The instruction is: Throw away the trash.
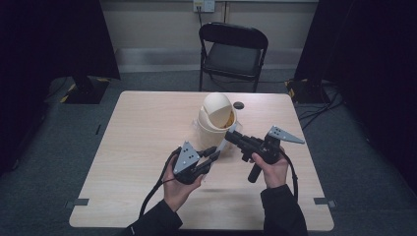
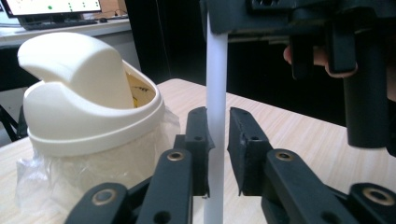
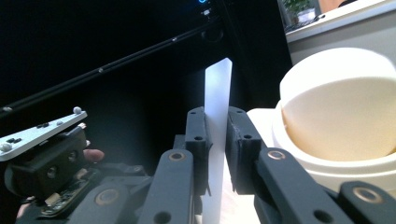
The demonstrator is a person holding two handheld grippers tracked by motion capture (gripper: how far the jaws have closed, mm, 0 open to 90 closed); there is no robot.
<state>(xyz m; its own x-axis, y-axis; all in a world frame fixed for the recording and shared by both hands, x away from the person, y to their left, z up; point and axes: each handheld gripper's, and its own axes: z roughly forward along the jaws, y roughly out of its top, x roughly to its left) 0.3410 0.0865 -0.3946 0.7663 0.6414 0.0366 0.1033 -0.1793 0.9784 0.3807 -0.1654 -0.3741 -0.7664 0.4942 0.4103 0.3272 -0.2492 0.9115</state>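
High view: hands (image 1: pixel 184 179) angled inward.

no readable text, monitor (image 2: pixel 51 6) marks perhaps too blurred

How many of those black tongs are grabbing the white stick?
2. The left tongs pinch the white stick at its lower end, and the right tongs pinch it farther up, both in front of the cream swing-lid bin on the table.
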